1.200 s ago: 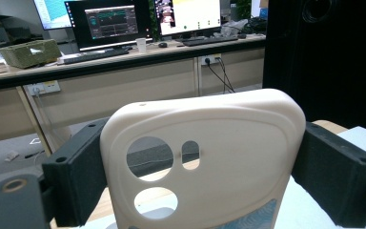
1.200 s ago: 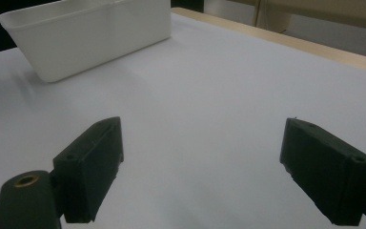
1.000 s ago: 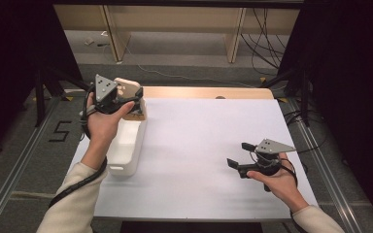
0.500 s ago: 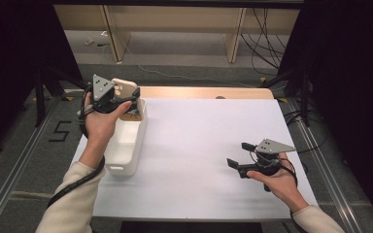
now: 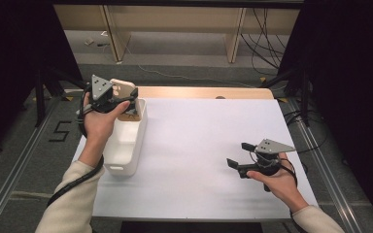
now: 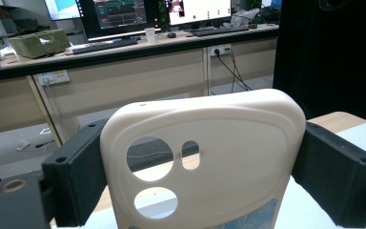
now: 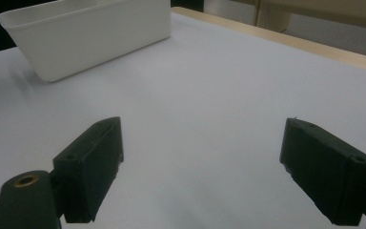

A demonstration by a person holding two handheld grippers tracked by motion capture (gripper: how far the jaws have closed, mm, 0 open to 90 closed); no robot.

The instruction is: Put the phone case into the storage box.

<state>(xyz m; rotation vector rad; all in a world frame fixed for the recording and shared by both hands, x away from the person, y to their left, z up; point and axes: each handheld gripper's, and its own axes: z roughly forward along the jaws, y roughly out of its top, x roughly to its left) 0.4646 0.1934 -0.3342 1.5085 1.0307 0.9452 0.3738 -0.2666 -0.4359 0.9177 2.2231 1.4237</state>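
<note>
Left gripper clamps a cream, soft-looking rubbery phone case by its long edges above the white plastic bin — light, bendy, probably best held there. Right gripper hovers wide, empty, over the desk.

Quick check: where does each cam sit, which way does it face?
High view: above the person's side, looking forward and down at the table; both forearms show.
Left gripper view: on the left hand-held gripper, facing desks; its jaws clamp a phone case.
Right gripper view: on the right hand-held gripper, low over the table; jaws open.
Shared: high and right views show the bin.
</note>
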